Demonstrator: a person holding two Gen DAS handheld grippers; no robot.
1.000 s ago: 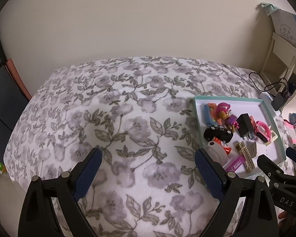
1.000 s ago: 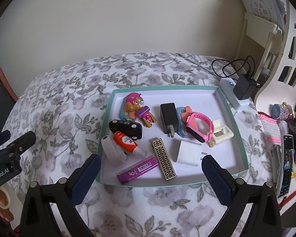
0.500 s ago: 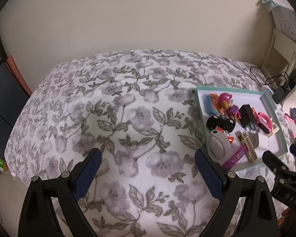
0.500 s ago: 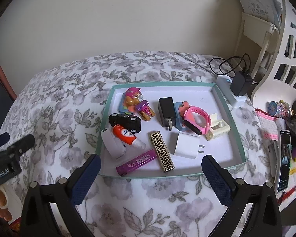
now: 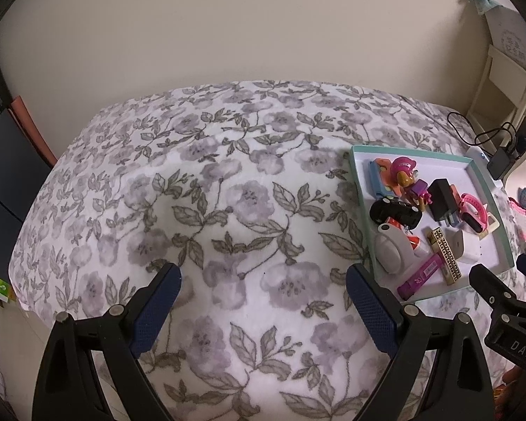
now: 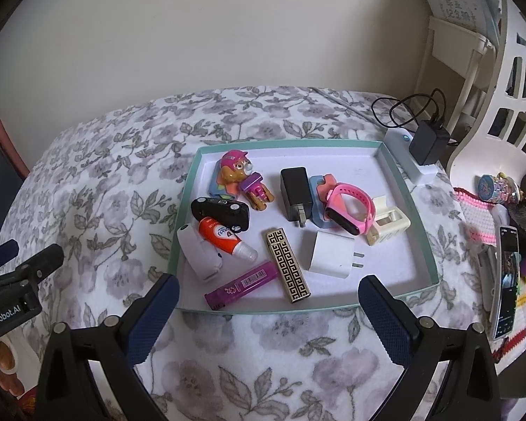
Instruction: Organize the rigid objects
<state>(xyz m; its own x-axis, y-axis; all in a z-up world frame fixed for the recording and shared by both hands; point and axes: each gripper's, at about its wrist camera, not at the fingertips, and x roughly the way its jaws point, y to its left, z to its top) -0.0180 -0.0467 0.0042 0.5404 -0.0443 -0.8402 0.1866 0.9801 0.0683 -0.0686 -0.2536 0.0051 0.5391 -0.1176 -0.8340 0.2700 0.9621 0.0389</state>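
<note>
A teal-rimmed white tray (image 6: 399,189) lies on the floral bed cover; it also shows in the left wrist view (image 5: 480,182). In it lie a toy pup (image 6: 240,172), a black charger (image 6: 296,193), a pink watch (image 6: 350,207), a black toy car (image 6: 221,212), an orange tube (image 6: 222,236), a white device (image 6: 198,256), a purple lighter (image 6: 242,284), a gold patterned lighter (image 6: 287,266), a white charger (image 6: 333,254) and a cream holder (image 6: 389,224). My right gripper (image 6: 268,319) is open and empty, just before the tray's near edge. My left gripper (image 5: 263,310) is open and empty over bare cover, left of the tray.
A power strip with a black adapter and cable (image 6: 426,144) lies behind the tray. A phone (image 6: 506,280), a pink mat and trinkets (image 6: 498,189) sit at the right by a white headboard (image 6: 508,80). The bed edge drops off at the left (image 5: 21,280).
Both grippers have drawn back and up from the bed, so the tray and cover look smaller and farther. Both stay open. Nothing in the tray has moved.
</note>
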